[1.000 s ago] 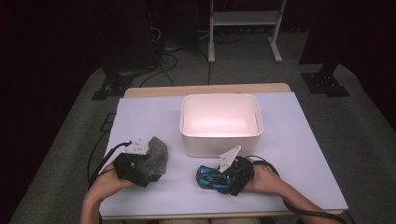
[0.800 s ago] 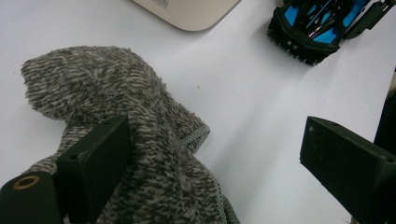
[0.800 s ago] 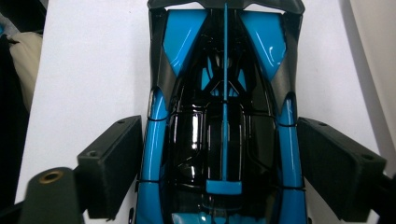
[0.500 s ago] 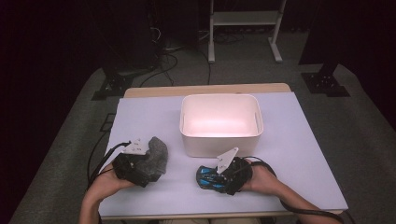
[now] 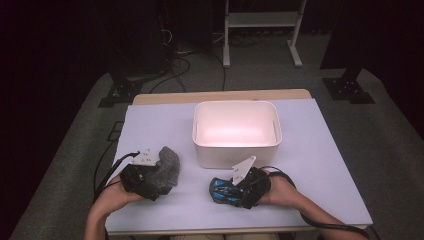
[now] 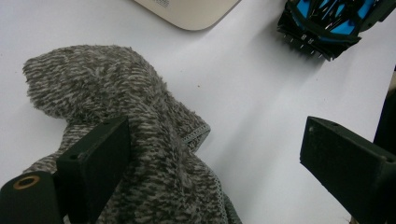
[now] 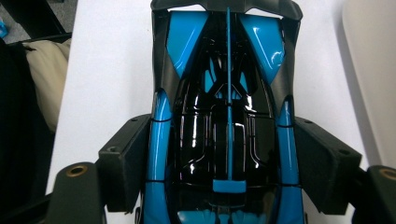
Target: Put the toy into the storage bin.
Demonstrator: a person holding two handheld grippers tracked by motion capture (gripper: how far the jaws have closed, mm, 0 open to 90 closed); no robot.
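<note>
I am keeping the white bin [image 5: 237, 131] in sight at the middle of the desk [image 5: 320, 165]; its pale inside is lying bare. Toward the desk's near edge, just in front of the bin, my right gripper [image 7: 224, 161] has just been closing its jaws, and both pads are now pressing the flanks of the blue and black toy car [image 7: 227, 107] resting on the desk. Near the desk's near left corner, my left gripper [image 6: 219, 154] is holding its jaws wide, one pad lying against the grey fuzzy cloth [image 6: 116, 116].
</note>
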